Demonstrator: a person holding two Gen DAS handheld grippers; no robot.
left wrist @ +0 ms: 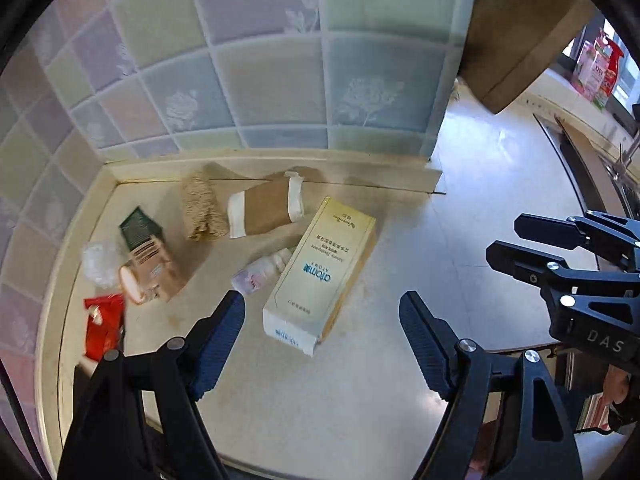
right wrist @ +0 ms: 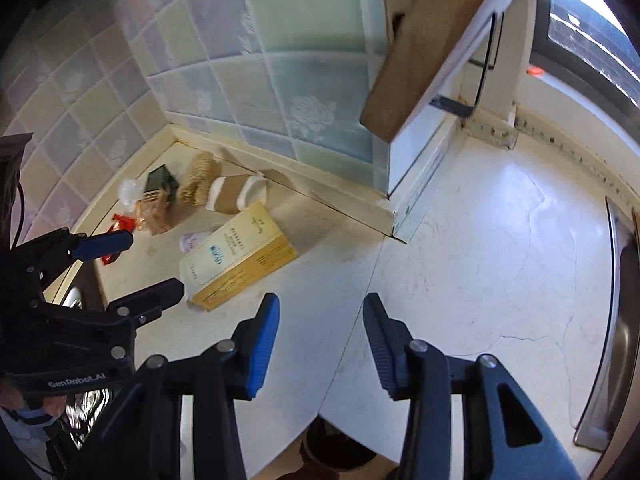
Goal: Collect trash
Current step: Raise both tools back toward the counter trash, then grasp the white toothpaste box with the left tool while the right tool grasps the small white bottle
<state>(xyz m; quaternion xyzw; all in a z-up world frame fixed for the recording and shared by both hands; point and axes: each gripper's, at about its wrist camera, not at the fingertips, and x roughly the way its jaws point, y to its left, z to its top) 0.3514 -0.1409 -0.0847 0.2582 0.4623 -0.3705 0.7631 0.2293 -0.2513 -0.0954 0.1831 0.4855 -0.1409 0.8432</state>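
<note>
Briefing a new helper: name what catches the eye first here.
A pale yellow carton lies flat mid-counter, the biggest item. Behind it, along the tiled wall, a paper cup lies tipped over. A red wrapper sits at the counter's left edge, and both tongs hang open and empty.

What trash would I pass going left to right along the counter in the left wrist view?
Red wrapper → crumpled clear plastic → tan carton with the green top → brown sponge → paper cup → yellow-white box. The small bottle is left out, since it overlaps the box.
</note>
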